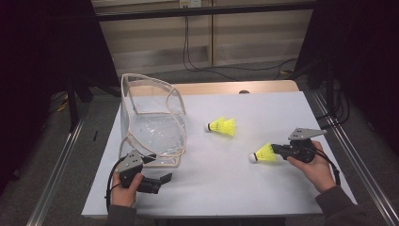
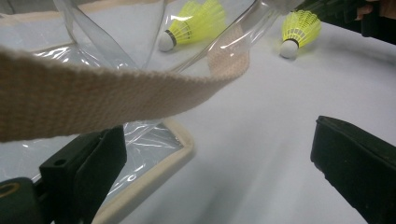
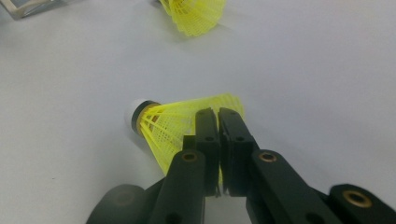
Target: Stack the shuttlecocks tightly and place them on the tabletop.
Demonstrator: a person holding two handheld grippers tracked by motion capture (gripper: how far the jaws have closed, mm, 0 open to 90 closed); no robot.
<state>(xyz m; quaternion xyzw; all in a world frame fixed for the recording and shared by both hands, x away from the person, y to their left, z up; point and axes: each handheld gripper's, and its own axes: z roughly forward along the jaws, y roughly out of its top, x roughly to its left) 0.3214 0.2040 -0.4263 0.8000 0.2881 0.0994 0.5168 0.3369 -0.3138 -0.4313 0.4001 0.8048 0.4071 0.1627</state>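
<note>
A yellow shuttlecock (image 1: pixel 264 154) (image 3: pixel 173 126) with a white cork lies on its side at the right of the white table. My right gripper (image 1: pixel 277 149) (image 3: pixel 218 116) is shut on the rim of its mesh skirt. A second yellow shuttlecock (image 1: pixel 223 126) (image 2: pixel 194 23) lies loose near the table's middle. A clear plastic bag (image 1: pixel 153 127) with beige webbing trim stands at the left. My left gripper (image 1: pixel 162 181) (image 2: pixel 219 172) is open beside the bag's near bottom corner, with nothing between its jaws. A beige strap (image 2: pixel 93 102) of the bag crosses just in front of its camera.
The white table (image 1: pixel 226 188) has bare surface between the two grippers and along its front edge. Metal rails run along both sides of the table. Black cables hang against the far wall.
</note>
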